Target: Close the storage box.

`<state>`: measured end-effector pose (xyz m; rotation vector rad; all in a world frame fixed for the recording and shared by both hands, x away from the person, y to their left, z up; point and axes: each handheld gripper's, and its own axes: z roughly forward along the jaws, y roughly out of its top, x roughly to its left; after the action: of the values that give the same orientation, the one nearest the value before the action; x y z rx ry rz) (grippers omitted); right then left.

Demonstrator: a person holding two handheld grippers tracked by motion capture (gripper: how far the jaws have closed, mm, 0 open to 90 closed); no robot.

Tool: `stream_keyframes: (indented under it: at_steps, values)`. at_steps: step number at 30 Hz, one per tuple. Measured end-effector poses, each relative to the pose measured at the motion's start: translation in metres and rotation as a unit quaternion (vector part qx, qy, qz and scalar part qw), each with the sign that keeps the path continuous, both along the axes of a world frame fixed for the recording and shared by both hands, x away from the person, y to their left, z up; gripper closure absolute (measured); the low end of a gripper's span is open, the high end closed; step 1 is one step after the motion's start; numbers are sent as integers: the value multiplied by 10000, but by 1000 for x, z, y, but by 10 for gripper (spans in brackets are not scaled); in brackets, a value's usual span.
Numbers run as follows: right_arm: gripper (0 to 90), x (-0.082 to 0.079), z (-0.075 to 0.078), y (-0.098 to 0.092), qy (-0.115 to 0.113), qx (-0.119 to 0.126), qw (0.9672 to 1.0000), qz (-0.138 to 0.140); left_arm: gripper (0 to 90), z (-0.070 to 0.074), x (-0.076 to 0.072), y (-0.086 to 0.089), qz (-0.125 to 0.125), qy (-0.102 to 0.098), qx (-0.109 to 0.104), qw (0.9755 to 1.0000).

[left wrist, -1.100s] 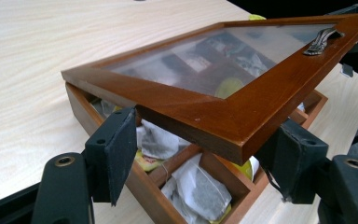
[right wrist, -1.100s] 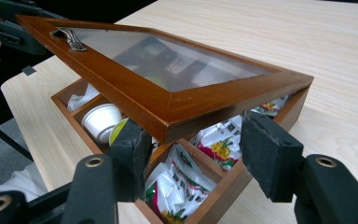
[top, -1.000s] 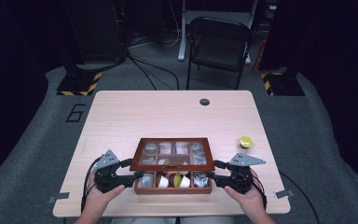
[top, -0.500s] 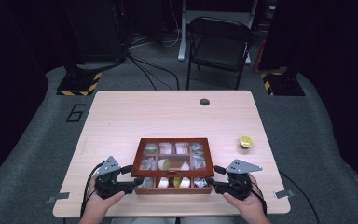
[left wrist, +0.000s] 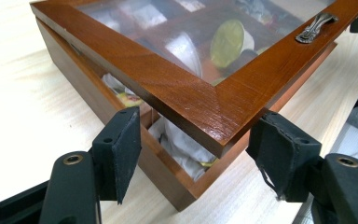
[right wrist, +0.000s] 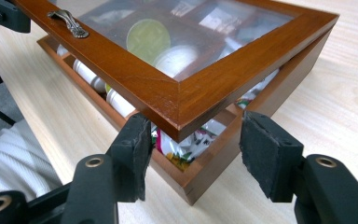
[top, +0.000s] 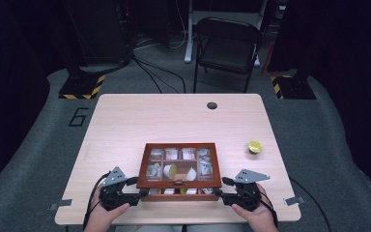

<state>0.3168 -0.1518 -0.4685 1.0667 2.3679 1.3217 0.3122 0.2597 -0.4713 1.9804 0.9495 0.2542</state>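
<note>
A brown wooden box (top: 181,145) with a glass lid lies near the table's front edge; several compartments hold packets and small cups. The lid's front edge stands raised off the base, and a gap shows under it (left wrist: 177,140) (right wrist: 186,135). My left gripper (top: 139,188) (left wrist: 198,130) is at the lid's front left corner. Its jaws have just been closing, and the pads (left wrist: 121,144) now press on that corner. My right gripper (top: 222,188) (right wrist: 196,135) is shut on the front right corner. A metal handle (left wrist: 316,27) (right wrist: 68,22) sits on the lid's front rail.
A small cup with a yellow top (top: 254,146) stands on the table to the right of the box. A dark round hole (top: 212,105) is near the far edge. A black chair (top: 227,43) stands beyond the table. Bare tabletop (top: 174,121) lies behind the box.
Both grippers have drawn slightly toward the table's front edge at the box's front corners. The left gripper's jaws have narrowed onto the lid corner.
</note>
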Motion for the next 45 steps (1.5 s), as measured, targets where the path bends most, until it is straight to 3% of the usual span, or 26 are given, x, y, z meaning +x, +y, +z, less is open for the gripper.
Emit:
stream_keyframes:
  at_steps: [9, 17, 24, 34, 39, 45]
  values:
    - [432, 0, -5, 3, 117, -149, 9998, 79, 340, -5, -1, -1, -76, 105, 188, 9997]
    - [430, 1, -8, 4, 180, -275, 9994, 122, 340, -9, -4, 0, -14, 278, 85, 9996]
    - [427, 0, -11, 8, 238, -496, 9984, 161, 345, -9, -5, 0, -58, 287, 95, 9995]
    - [423, -2, -9, 2, 331, -171, 9992, 137, 344, -9, -2, 3, 27, 304, 14, 9995]
    - [421, 0, -7, -1, 265, -91, 9996, 81, 345, -8, 0, 4, 110, 278, -62, 9995]
    - [409, 7, -4, -9, 256, 225, 9994, -93, 342, -7, 4, 7, 182, 274, -101, 9994]
